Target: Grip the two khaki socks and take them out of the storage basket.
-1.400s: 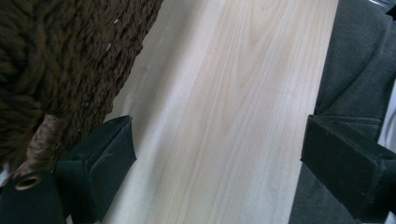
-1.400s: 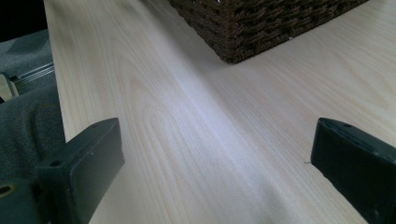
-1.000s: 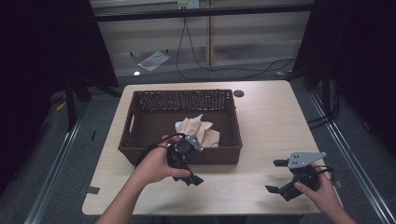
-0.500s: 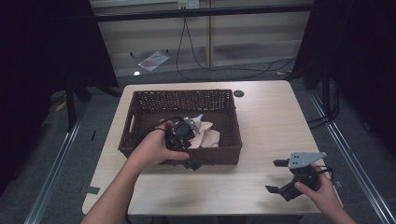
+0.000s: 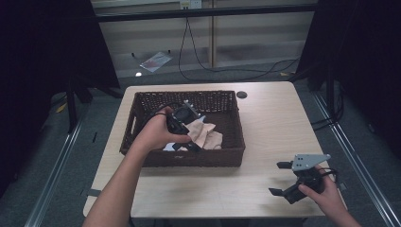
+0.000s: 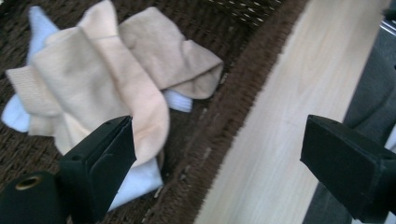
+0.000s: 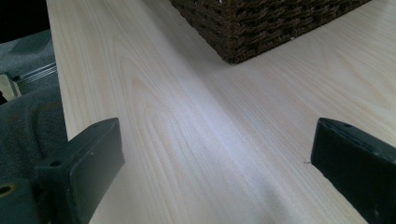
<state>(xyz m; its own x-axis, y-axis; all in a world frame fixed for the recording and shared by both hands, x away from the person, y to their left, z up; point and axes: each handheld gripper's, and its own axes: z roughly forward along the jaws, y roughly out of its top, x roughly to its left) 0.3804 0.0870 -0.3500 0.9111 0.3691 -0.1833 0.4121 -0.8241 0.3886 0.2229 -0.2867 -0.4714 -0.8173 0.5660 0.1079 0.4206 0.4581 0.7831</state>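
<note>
A dark brown wicker basket (image 5: 142, 101) stands on the middle of the light wooden table (image 5: 274, 118). Beige socks (image 5: 206, 135) lie crumpled inside it on white ones. My left gripper (image 5: 188, 128) hangs over the basket just left of the pile. In the left gripper view its jaws are wide apart and hold nothing, one beside the beige socks (image 6: 102, 79), the other out over the table (image 6: 289, 116). A white sock (image 6: 135, 182) peeks from under the pile. My right gripper (image 5: 280, 178) rests open near the table's front right; the right gripper view has bare wood between its jaws.
The basket's front wall (image 6: 224, 135) runs between the socks and the table top. A basket corner (image 7: 261, 28) lies ahead of the right gripper. A small dark disc (image 5: 242, 94) sits behind the basket. Cables cross the floor (image 5: 198, 66) beyond the table.
The left hand has carried its gripper from the basket's front rim farther in, over the basket and beside the socks. The right gripper has stayed put.
</note>
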